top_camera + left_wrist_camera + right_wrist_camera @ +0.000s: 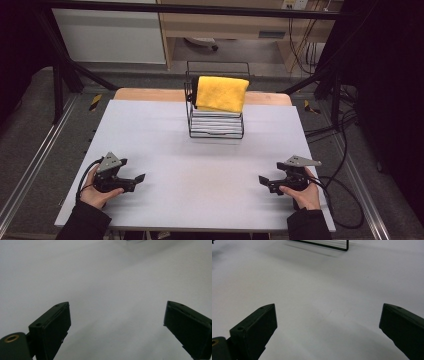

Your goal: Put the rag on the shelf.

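Cloth [221, 93], yellow and folded, is sitting on top of a black wire rack [216, 131] at the far middle of the worktop [200, 170]. It's draped a bit tilted over the rack's upper edge, and under it inside the rack we can see a stack of flat white things, can't tell what exactly.

Both our grippers are well apart from it, down at the near edge. Left gripper [139, 178] is at the near left corner, held in our left hand [97, 192], pointing inward toward the middle. In the left gripper view its jaws stand wide apart with nothing between them, just bare white worktop.

Right gripper [262, 180] mirrors it at the near right, in our right hand [302, 192], pointing inward too. The right gripper [328, 325] is spread wide as well, holding nothing, and in its own view a corner of the rack's [329, 246] wire base peeks in at the top.

Cables trail off both grippers toward the worktop edges.
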`<control>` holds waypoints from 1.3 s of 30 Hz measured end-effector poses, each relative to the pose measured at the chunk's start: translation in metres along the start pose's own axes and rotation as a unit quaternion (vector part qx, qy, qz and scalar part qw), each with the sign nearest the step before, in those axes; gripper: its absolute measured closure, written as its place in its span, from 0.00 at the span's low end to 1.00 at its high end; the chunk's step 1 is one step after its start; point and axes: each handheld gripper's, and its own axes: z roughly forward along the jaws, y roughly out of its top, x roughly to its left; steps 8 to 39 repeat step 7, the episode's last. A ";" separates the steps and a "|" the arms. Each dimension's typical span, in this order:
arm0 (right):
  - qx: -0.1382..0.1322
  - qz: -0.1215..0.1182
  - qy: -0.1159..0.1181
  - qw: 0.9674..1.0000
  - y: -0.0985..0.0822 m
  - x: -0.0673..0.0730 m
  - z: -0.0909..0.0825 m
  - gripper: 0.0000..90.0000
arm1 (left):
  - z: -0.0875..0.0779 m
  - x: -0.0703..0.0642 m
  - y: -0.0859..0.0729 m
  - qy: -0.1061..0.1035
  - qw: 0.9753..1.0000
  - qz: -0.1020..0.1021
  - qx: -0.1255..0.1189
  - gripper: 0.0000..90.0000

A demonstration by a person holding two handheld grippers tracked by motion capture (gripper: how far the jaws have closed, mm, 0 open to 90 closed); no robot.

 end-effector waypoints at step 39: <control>-0.001 -0.006 -0.003 1.000 -0.001 -0.001 -0.004 0.02 | -0.002 0.000 -0.003 0.002 1.000 0.003 0.002 0.08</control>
